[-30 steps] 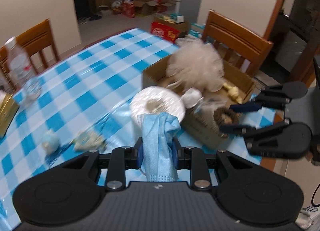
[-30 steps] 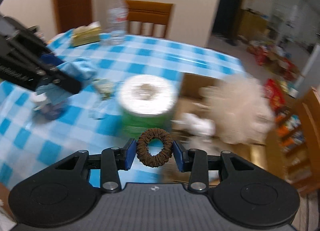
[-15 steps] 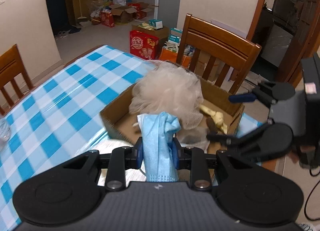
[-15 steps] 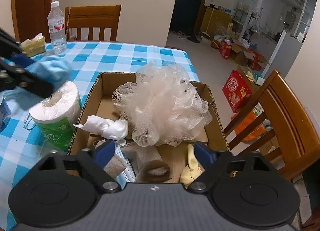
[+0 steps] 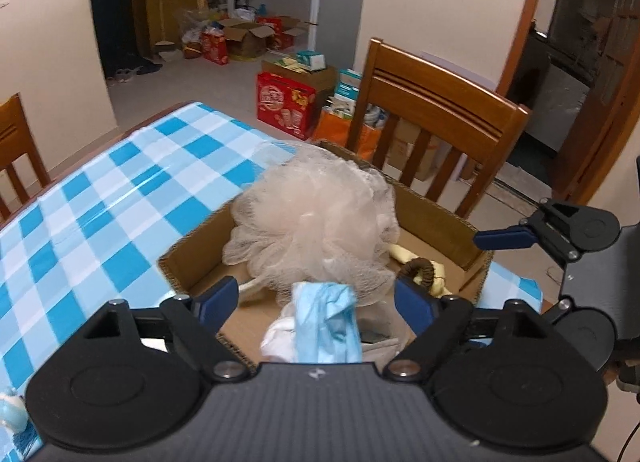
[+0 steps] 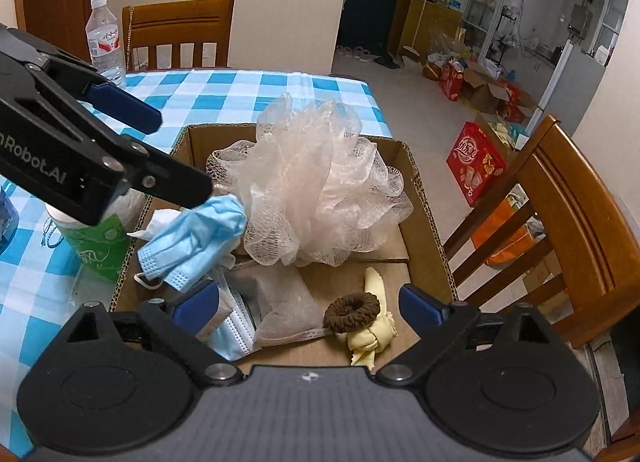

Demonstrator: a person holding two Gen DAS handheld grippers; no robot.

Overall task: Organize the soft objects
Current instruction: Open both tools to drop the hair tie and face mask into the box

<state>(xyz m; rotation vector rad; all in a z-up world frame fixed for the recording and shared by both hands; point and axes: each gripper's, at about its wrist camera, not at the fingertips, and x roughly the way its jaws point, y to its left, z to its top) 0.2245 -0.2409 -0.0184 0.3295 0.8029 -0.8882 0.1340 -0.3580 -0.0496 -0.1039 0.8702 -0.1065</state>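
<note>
Left wrist view: left tongs [image 5: 316,298] spread wide above cardboard box [image 5: 440,213].

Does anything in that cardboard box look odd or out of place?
Only the blue face mask: it sits crumpled, draped over the box's left wall, half in and half out. The bath pouf and brown hair tie lie fully inside.

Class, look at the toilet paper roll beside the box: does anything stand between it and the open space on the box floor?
The toilet paper roll stands outside the cardboard box; the box's near wall and the left gripper intervene.
</note>
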